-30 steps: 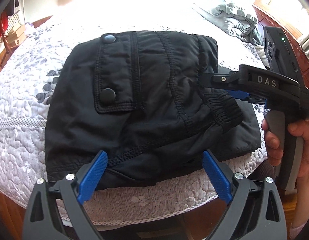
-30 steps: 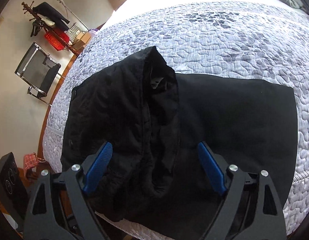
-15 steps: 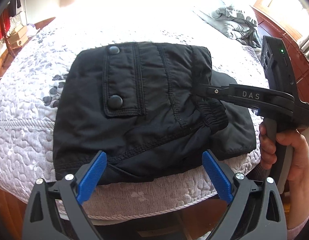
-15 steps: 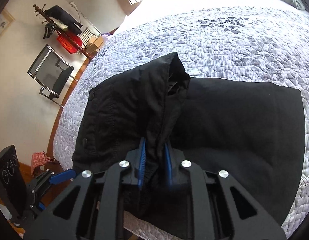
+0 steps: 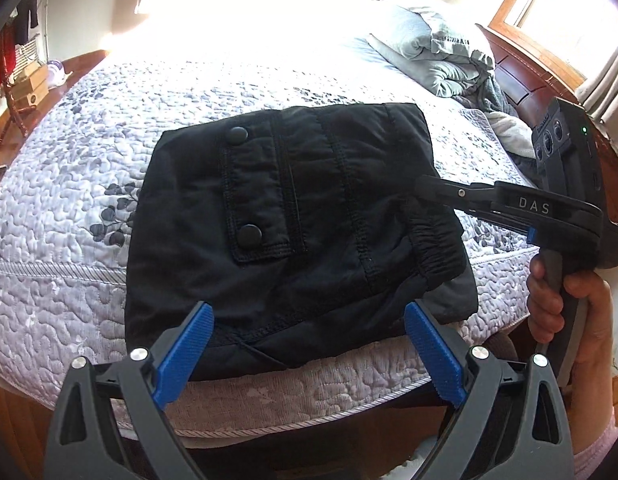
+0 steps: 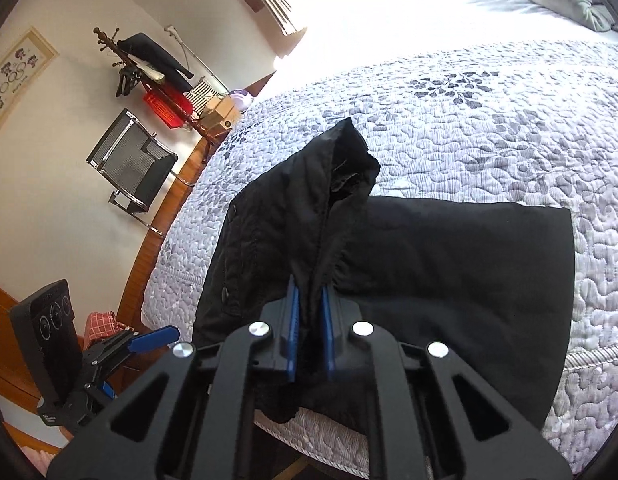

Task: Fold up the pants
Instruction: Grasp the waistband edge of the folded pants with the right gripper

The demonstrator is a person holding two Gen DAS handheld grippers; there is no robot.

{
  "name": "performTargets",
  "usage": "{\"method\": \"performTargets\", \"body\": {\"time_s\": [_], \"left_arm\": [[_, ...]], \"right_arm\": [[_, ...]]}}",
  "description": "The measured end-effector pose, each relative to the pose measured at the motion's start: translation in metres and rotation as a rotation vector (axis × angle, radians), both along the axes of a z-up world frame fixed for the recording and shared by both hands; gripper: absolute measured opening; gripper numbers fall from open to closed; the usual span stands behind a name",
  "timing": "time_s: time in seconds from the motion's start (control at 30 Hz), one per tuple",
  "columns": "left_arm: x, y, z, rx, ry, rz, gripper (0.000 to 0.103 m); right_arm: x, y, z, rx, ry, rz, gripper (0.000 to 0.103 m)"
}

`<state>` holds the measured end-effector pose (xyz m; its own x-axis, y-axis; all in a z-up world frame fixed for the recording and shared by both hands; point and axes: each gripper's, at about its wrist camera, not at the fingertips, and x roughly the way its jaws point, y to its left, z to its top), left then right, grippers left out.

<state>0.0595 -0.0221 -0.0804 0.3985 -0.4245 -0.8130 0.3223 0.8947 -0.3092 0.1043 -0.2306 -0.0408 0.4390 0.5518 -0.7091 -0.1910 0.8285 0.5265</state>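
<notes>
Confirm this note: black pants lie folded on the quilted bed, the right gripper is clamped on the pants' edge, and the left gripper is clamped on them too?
Not quite. The left gripper is open, holding nothing, per the left wrist view. The rest stands: black pants, quilted bed, right gripper clamped.

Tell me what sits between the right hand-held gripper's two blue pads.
A bunched fold of the black pants is pinched between the right hand-held gripper pads, shown in the right wrist view.

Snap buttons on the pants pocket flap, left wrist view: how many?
2. Upper snap button sits at the flap's far corner; lower snap button at its near corner, both on the black pants. More may be hidden in the folds.
</notes>
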Motion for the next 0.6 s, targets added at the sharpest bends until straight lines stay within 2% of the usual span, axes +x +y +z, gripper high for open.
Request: {"method": "performTargets", "body": {"time_s": [0.1, 0.27, 0.37, 0.6], "left_arm": [[0.004, 0.007, 0.002, -0.023, 0.005, 0.027, 0.099], [0.014, 0.014, -0.007, -0.009, 0.033, 0.069, 0.099], [0.017, 0.015, -0.013, -0.004, 0.046, 0.072, 0.099], [0.017, 0.000, -0.017, 0.009, 0.049, 0.047, 0.099]], "right_arm": [[-0.004, -0.014, 0.005, -0.012, -0.004, -0.029, 0.008], [-0.009, -0.048, -0.003, -0.035, 0.020, -0.103, 0.008], [-0.012, -0.066, -0.006, -0.087, 0.023, -0.149, 0.008], [-0.017, -0.099, -0.026, -0.124, 0.085, -0.217, 0.009]]}}
